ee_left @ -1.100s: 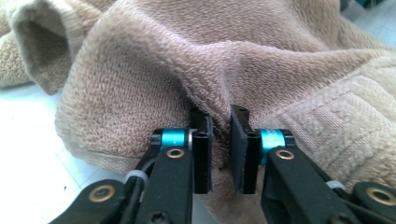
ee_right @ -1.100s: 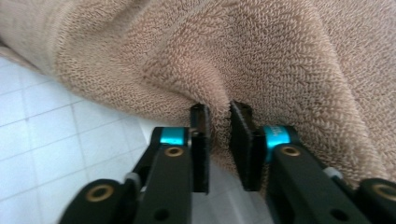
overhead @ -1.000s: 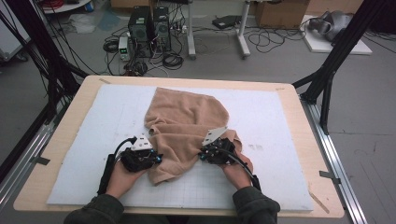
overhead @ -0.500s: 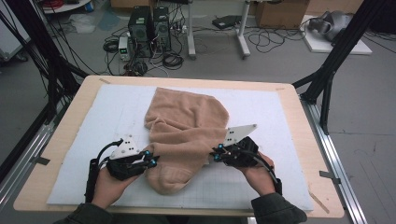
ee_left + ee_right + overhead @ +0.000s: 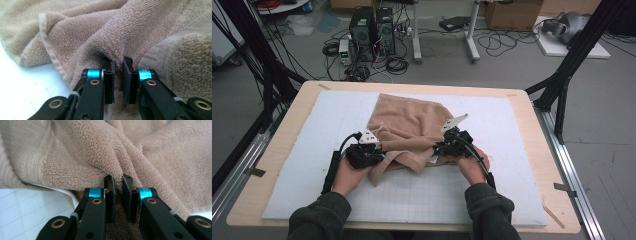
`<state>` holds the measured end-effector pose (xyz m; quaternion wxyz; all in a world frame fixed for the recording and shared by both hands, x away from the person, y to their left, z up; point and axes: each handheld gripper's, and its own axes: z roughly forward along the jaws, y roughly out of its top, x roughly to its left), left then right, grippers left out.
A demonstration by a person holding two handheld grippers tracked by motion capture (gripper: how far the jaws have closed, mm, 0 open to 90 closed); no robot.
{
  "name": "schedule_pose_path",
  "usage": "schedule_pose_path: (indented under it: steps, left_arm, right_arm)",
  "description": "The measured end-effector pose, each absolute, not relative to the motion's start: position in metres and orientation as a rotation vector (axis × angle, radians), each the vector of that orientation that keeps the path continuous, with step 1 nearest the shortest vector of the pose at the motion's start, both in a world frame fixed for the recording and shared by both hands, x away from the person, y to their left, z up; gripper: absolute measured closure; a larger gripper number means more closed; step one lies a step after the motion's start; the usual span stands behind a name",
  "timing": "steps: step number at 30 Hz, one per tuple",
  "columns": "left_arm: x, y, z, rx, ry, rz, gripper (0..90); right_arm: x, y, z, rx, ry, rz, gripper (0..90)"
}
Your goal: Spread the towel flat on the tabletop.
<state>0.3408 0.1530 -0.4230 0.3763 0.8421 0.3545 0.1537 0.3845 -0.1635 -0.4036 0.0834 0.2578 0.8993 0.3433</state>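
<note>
In the middle of the white mat [image 5: 512, 150] on the worktop [image 5: 287, 150] lies a rumpled tan towel [image 5: 409, 122]. The left gripper [image 5: 118, 75] pinches a fold at its near left edge, the right gripper [image 5: 117, 192] another at its near right. To spread it well, I'd keep both pinches firm and draw evenly apart.

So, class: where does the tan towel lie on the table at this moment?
In the high view the tan towel lies bunched on the white mat, around the middle and toward the far side, its near edge pinched between the left gripper and right gripper.
</note>
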Motion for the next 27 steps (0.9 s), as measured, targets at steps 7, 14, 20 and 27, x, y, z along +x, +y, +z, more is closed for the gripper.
schedule_pose_path:
  steps: [7, 14, 20, 27]
  left_arm:
    - [0.318, 0.167, -0.405, 2.088, 0.861, 0.428, 66.7]
    - [0.297, 0.176, -0.403, 2.078, 0.824, 0.377, 56.9]
    - [0.296, 0.166, -0.428, 2.199, 0.808, 0.315, 50.5]
    - [0.293, 0.16, -0.438, 2.215, 0.797, 0.401, 72.2]
  right_arm:
    - [0.361, -0.177, -0.387, 0.715, 2.628, 1.15, 72.4]
    - [0.319, -0.197, -0.385, 0.672, 2.569, 1.197, 70.1]
    - [0.312, -0.198, -0.405, 0.713, 2.588, 1.158, 61.9]
    - [0.332, -0.181, -0.426, 0.736, 2.6, 1.078, 75.8]
